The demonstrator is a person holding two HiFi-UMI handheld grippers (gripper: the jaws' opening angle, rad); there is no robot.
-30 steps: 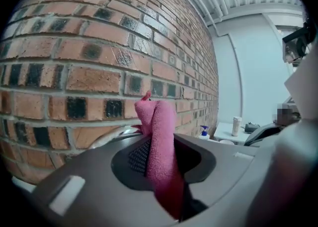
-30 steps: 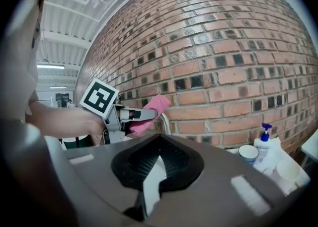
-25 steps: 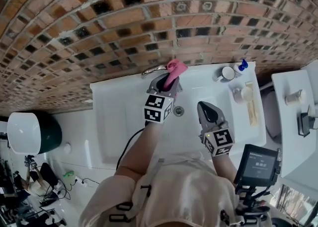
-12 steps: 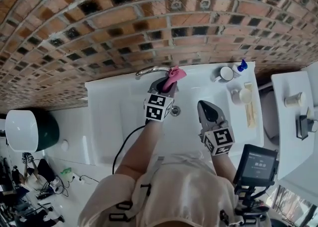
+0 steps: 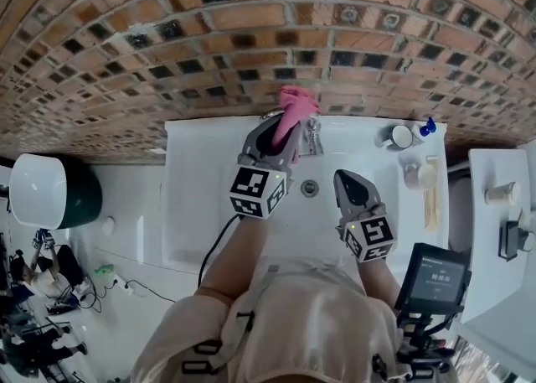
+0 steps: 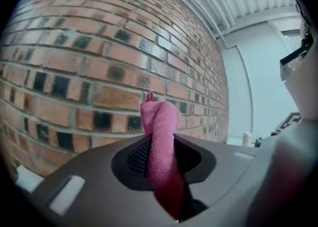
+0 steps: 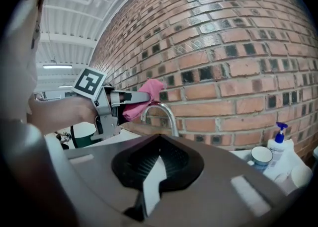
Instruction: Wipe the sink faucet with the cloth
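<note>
A pink cloth (image 5: pixel 296 105) sticks out of my left gripper (image 5: pixel 280 131), which is shut on it. In the head view the cloth sits high by the brick wall, just left of the chrome faucet (image 5: pixel 312 140). The right gripper view shows the cloth (image 7: pixel 149 89) pressed against the top of the curved faucet spout (image 7: pixel 166 114), held by the left gripper (image 7: pixel 133 98). In the left gripper view the cloth (image 6: pixel 160 121) stands up between the jaws, with only brick behind it. My right gripper (image 5: pixel 347 180) hovers over the white sink (image 5: pixel 201 205), shut and holding nothing.
A white cup (image 5: pixel 400 136) and a blue-topped soap pump (image 5: pixel 429 126) stand on the sink's right ledge, also in the right gripper view as cup (image 7: pixel 261 155) and pump (image 7: pixel 278 141). The drain (image 5: pixel 310 188) lies between the grippers. A white and green bin (image 5: pixel 42 201) sits on the floor at left.
My left gripper has lifted with the cloth from low beside the faucet up to the top of the spout. The right gripper has barely shifted over the basin.
</note>
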